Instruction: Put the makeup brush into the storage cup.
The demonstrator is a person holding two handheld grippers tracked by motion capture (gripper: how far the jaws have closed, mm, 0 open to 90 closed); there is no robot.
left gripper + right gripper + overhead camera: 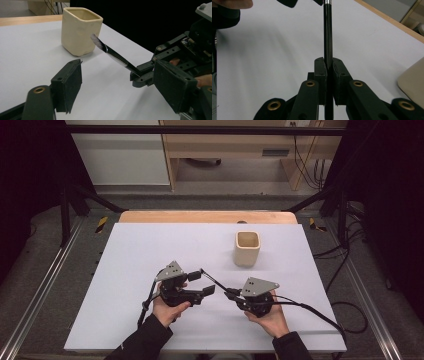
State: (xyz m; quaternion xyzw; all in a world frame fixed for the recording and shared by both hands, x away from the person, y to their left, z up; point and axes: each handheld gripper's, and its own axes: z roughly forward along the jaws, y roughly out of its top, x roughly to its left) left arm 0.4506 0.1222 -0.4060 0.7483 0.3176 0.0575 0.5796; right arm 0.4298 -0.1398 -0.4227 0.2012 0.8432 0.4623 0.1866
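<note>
High view: both hands low near the table's [125,320] near edge. Right gripper [231,294] sits near-right w/ a thin black brush [212,280] pinched in it, handle running up-left toward the left gripper [202,283]. Cream cup [247,248] stands upright farther back, right of centre, well apart from both.

Left gripper view: jaws wide apart, nothing betw. them, pads hanging over bare table. Brush [113,55] comes in from the right, bristle tip up in the air, in line w/ the cup [80,30] behind it but whether it touches the cup, can't tell. Right gripper [143,75] clamps the handle end.

Right gripper view: jaws closed tight on the brush [328,32], shaft dead centre betw. the pads, pointing straight away. Cup edge [412,80] at far right.

Handling call: brush looks light, stiff, slim & glossy, so likely to swivel or slip in a pinch. Best hold is mid-handle, below the metal ferrule, pads square across the shaft. Keep off the bristles, they're soft & would bend. Cup looks like ceramic: rigid, heavier, chippable, so don't knock it w/ the tip.
</note>
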